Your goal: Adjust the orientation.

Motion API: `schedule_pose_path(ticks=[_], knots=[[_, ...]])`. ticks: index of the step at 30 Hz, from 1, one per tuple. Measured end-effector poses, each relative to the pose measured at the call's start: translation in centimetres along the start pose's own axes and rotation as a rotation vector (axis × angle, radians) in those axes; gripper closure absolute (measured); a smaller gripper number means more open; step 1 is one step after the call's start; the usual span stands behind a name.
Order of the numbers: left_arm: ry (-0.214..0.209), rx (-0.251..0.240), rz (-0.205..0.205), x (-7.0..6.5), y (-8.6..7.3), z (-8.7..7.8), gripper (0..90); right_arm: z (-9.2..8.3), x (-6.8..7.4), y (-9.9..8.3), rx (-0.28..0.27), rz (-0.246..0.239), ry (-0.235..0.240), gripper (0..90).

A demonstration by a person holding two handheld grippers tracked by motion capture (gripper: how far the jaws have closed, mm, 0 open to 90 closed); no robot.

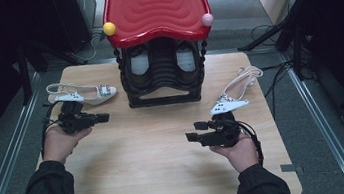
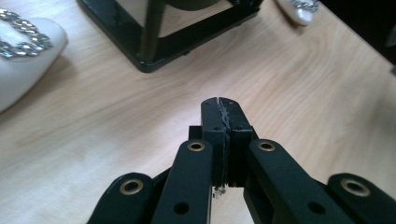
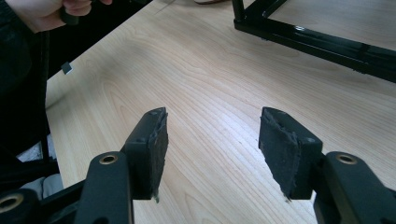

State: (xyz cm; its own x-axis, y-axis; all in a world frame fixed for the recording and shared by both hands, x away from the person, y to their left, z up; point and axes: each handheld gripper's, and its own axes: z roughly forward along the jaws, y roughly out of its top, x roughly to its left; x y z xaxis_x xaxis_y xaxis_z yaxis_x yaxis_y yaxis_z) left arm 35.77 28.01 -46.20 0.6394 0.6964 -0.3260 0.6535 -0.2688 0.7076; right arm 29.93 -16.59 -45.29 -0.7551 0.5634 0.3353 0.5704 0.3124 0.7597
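two grippers | left gripper [image 1: 103, 117] fingers pressed together | right gripper [image 1: 195, 130] fingers spread, empty

light wooden table [image 1: 167, 153] with a black rack [image 1: 162, 75] and two white shoes [image 1: 84, 93] [image 1: 235, 93]

A black rack [image 1: 162, 73] under a red roof [image 1: 156, 8] stood at the table's [image 1: 170, 178] far edge. One shoe [image 1: 81, 94] lay near the far left corner, another [image 1: 235, 93] by the right edge.
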Motion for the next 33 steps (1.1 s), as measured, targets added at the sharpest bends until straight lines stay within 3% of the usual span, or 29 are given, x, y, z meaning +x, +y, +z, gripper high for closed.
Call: schedule_pose_path(ticks=[4, 8, 15, 19, 25, 33], knots=[[0.042, -0.006, 0.018, 1.4, 0.1, 0.7, 90.0, 0.0, 0.0, -0.1, 0.009, 0.006, -0.009, 43.7], [0.052, -0.024, -0.023, 3.3, 0.2, 1.5, 90.0, 0.0, 0.0, -0.4, 0.016, 0.007, -0.017, 43.7], [0.068, -0.022, -0.06, 6.0, 1.0, 3.1, 90.0, -0.1, 0.3, -1.1, 0.031, 0.024, -0.049, 43.3], [0.103, -0.03, -0.057, 7.2, 1.4, 3.6, 90.0, -0.6, 0.2, -1.6, 0.027, 0.038, -0.068, 43.3], [0.171, -0.001, -0.07, 8.7, 1.6, 5.0, 90.0, -1.3, 0.0, -2.3, 0.019, 0.066, -0.089, 43.3], [0.222, -0.01, -0.104, 10.4, 1.5, 6.0, 90.0, -2.0, -0.4, -2.6, 0.003, 0.097, -0.103, 43.4]])
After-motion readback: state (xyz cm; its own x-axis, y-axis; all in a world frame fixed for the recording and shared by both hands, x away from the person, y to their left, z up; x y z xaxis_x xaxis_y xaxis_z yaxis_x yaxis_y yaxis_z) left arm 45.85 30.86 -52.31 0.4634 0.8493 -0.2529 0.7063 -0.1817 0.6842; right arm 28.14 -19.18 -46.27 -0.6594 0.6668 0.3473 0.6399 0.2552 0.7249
